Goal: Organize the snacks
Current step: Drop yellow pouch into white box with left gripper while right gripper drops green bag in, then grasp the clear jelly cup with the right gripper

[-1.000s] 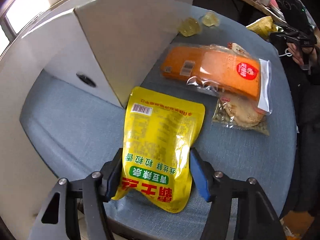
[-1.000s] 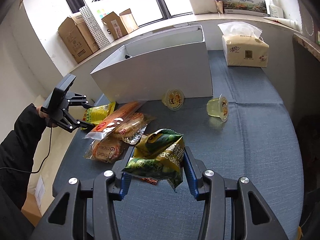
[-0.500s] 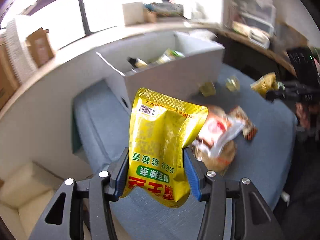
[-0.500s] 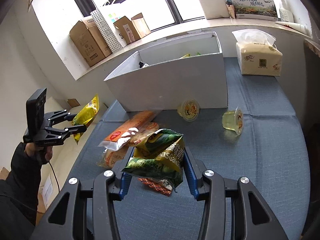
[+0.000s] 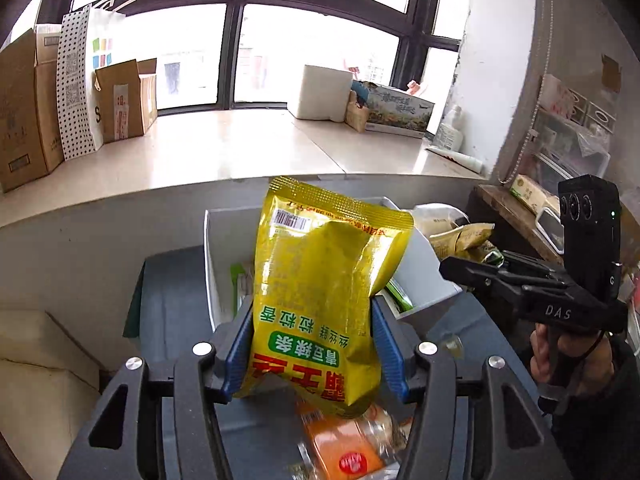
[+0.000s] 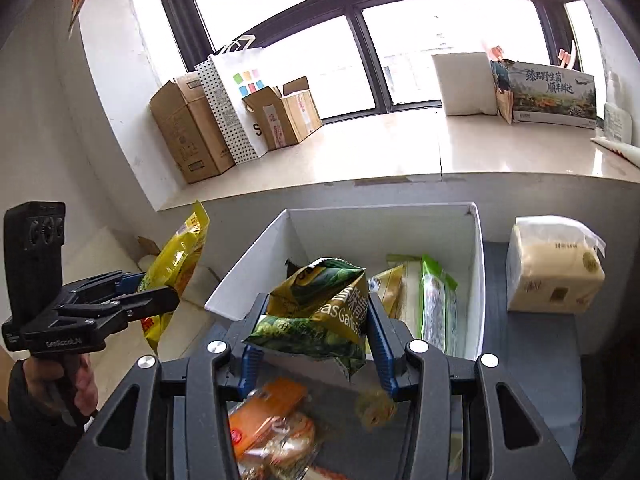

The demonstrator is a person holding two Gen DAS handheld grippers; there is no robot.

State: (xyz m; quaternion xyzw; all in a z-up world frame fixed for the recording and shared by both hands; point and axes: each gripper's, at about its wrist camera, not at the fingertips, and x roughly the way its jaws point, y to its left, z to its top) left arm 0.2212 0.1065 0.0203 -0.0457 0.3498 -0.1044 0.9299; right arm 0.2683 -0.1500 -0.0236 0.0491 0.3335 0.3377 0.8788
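My left gripper [image 5: 312, 344] is shut on a yellow snack pouch [image 5: 320, 292] and holds it upright in the air, near the left end of the white box [image 5: 216, 256]. My right gripper [image 6: 314, 340] is shut on a green chip bag [image 6: 316, 312] and holds it over the near wall of the white box [image 6: 248, 268], which has several snack packs inside. The left gripper and yellow pouch [image 6: 176, 268] also show at the left of the right wrist view. An orange cracker pack [image 6: 264, 412] lies on the blue table below.
A tissue pack [image 6: 556, 272] stands right of the box. A jelly cup [image 6: 376, 408] lies blurred on the table under my right gripper. Cardboard boxes [image 6: 192, 132] and a dotted paper bag [image 6: 232, 100] stand on the windowsill behind. The right gripper body [image 5: 560, 292] is close on the right.
Both grippers have lifted their packs off the table and moved up toward the white box. The yellow pouch now hangs upright; the green bag is now over the box's edge.
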